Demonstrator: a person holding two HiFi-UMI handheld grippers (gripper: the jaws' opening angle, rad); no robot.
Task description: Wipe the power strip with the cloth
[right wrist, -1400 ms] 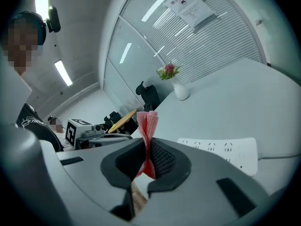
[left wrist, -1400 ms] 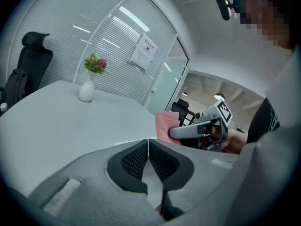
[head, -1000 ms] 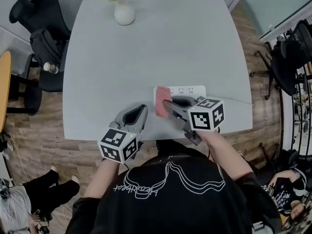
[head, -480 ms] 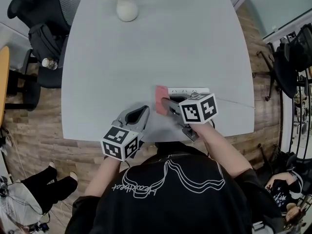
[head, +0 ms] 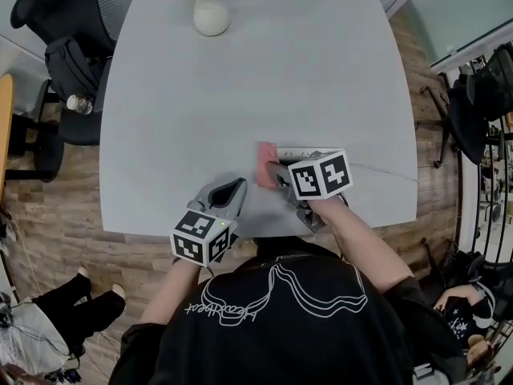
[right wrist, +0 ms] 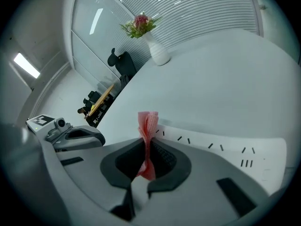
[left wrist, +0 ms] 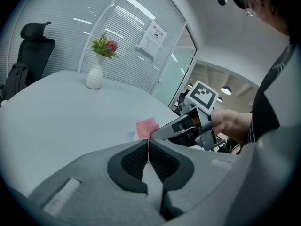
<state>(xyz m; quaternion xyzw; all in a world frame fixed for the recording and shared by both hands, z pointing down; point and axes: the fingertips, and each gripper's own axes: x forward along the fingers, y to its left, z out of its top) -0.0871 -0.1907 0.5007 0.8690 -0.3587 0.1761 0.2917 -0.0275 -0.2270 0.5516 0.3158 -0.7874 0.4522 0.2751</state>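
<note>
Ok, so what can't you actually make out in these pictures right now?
- Power strip: head view, mostly covered by the right gripper; right gripper view, near edge hidden by that gripper's body.
- Cloth: whether it touches the strip, hidden by the jaws.
- Notice on the glass wall, left gripper view: print too small to read.

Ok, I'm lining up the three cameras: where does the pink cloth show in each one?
Head view: cloth just below centre, at the right gripper's tip.
Left gripper view: centre, beyond the shut tongs.
Right gripper view: centre, pinched upright in the tongs.
Shared landmark: the white vase, far across the table in all three.
</note>
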